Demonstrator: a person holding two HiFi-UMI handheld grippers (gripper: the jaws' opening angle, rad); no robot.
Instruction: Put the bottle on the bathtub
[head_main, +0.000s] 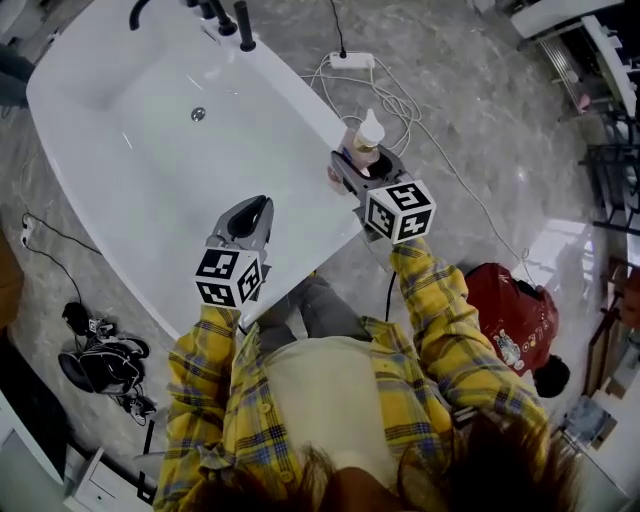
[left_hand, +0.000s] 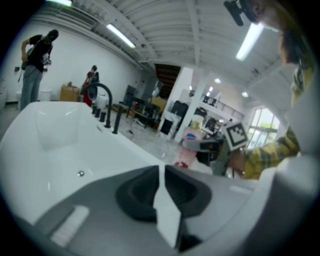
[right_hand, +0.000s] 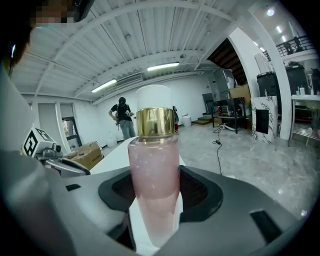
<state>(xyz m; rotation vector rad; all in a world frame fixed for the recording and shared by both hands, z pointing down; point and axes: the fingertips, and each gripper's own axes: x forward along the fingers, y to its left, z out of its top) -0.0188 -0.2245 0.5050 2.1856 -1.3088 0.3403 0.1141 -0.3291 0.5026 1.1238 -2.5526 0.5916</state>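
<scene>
A pink bottle (head_main: 364, 139) with a gold collar and white cap stands upright between the jaws of my right gripper (head_main: 358, 165), which is shut on it. In the right gripper view the bottle (right_hand: 154, 170) fills the middle, clamped low on its body by the right gripper (right_hand: 155, 220). It is held at the right-hand rim of the white bathtub (head_main: 310, 110); whether its base touches the rim cannot be told. My left gripper (head_main: 255, 207) hovers over the tub's near rim, shut and holding nothing. From the left gripper (left_hand: 162, 175) the bottle (left_hand: 192, 138) shows at the right.
A black faucet (head_main: 225, 20) stands at the tub's far end and a drain (head_main: 198, 114) lies in its floor. A power strip (head_main: 350, 61) with white cable lies on the marble floor beyond the bottle. A person in red (head_main: 515, 315) crouches at right. Black gear (head_main: 100, 360) lies at left.
</scene>
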